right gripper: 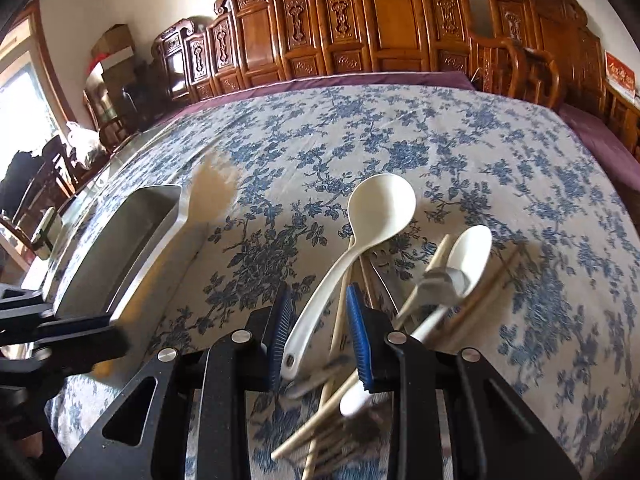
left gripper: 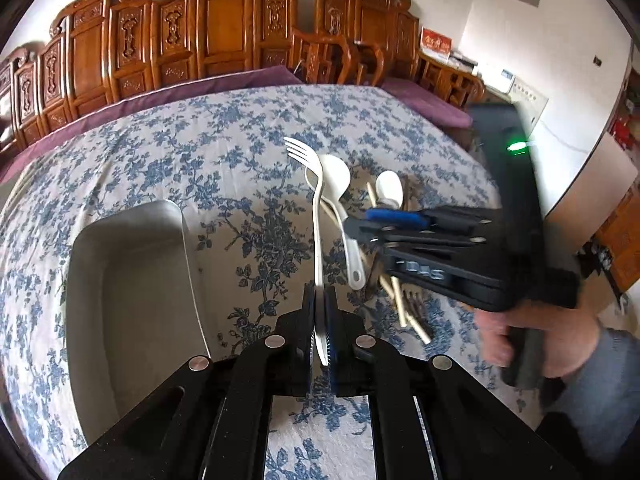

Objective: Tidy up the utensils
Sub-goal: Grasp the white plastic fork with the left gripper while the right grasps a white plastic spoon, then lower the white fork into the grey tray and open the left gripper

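My left gripper [left gripper: 320, 294] is shut on the handle of a white fork [left gripper: 316, 200], which it holds above the floral tablecloth with the tines pointing away. A metal tray [left gripper: 86, 264] lies just left of it. In the right wrist view my right gripper [right gripper: 318, 314] stands open over the utensil pile, its blue pads [right gripper: 358, 324] on either side of the large white spoon's handle [right gripper: 308, 328] without pressing it. A smaller white spoon [right gripper: 468, 256] and wooden chopsticks [right gripper: 438, 254] lie to the right. The left wrist view also shows the right gripper [left gripper: 360, 222] over the pile.
The table wears a blue-flowered cloth [right gripper: 400, 140] with a purple cushion edge [right gripper: 360, 78] behind it. Carved wooden chairs [right gripper: 384, 24] line the far side. Dark forks [right gripper: 352, 432] and more chopsticks lie under the right gripper. A person's hand [left gripper: 532, 340] grips the right tool.
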